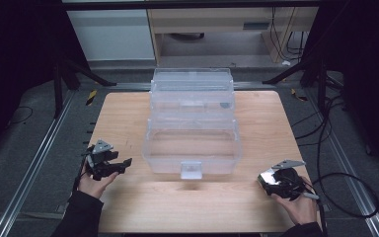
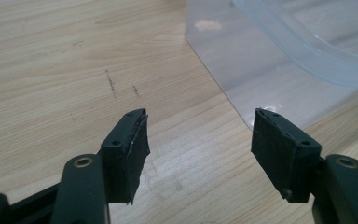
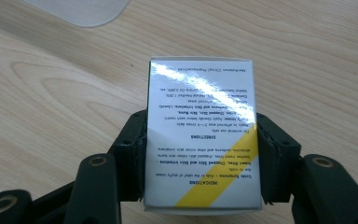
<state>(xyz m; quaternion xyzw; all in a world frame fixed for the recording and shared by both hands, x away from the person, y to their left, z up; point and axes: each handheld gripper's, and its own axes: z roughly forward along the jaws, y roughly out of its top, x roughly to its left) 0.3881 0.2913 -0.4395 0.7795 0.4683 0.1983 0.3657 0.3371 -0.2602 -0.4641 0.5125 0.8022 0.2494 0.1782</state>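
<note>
From above, a clear plastic bin (image 1: 192,143) stands mid-table (image 1: 128,207); the left gripper (image 1: 121,164) sits off its near-left corner, the right gripper (image 1: 265,181) off its near-right corner, something shiny at its tip. The left gripper view shows wide, empty jaws over bare wood beside the bin's corner (image 2: 270,60). The right gripper view reveals the shiny thing as a small printed carton (image 3: 203,135) with a yellow stripe, clamped between both pads above the tabletop.

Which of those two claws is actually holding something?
The right claw, clamped on a small white box with a yellow stripe. The left claw stands open over bare wood.
</note>
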